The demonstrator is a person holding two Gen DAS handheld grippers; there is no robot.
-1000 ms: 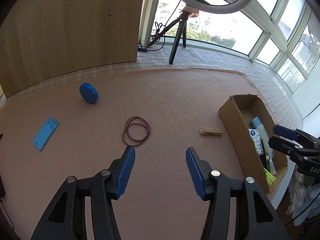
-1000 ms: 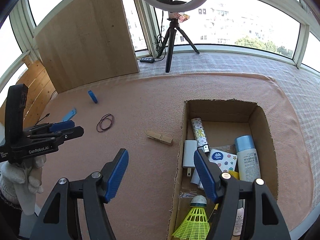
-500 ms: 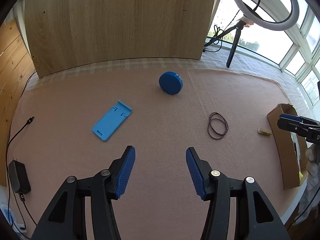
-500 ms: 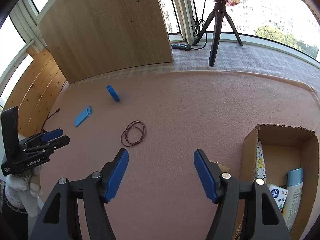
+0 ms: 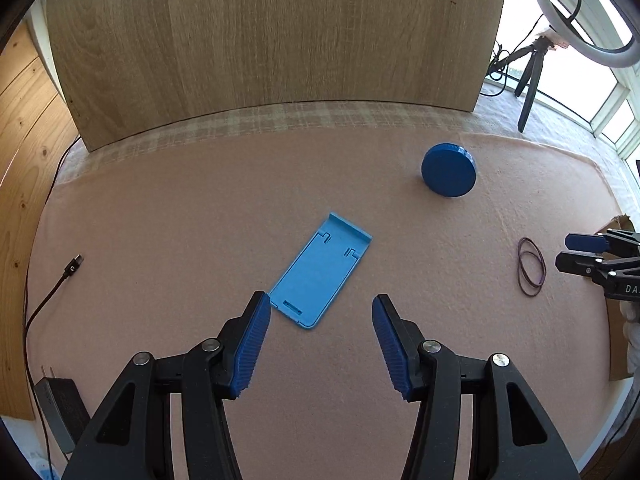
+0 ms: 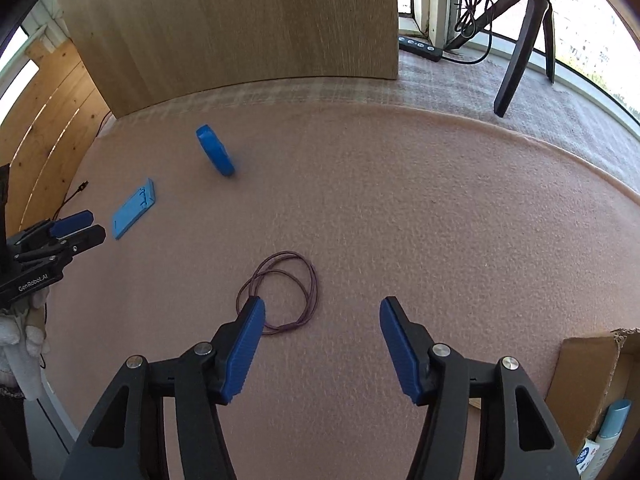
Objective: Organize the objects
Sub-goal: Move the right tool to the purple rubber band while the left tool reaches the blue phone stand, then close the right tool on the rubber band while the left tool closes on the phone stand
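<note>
Two grippers hovering over scattered things on a pink felt mat

The left gripper (image 5: 318,308) is hanging spread and empty above the light-blue phone stand (image 5: 322,275), which is lying flat. The right gripper (image 6: 320,312) is closing its jaws, gripping nothing, over the purple rubber bands (image 6: 280,292). A blue round lid (image 5: 449,175) is standing on edge; the cardboard box (image 6: 588,384) is sitting at the right.

A pink felt mat (image 5: 200,208) covers the floor, a light wooden board (image 5: 272,40) stands at twelve o'clock, and sunlit windows (image 5: 616,120) with a ring light (image 5: 624,58) sit at two o'clock.
</note>
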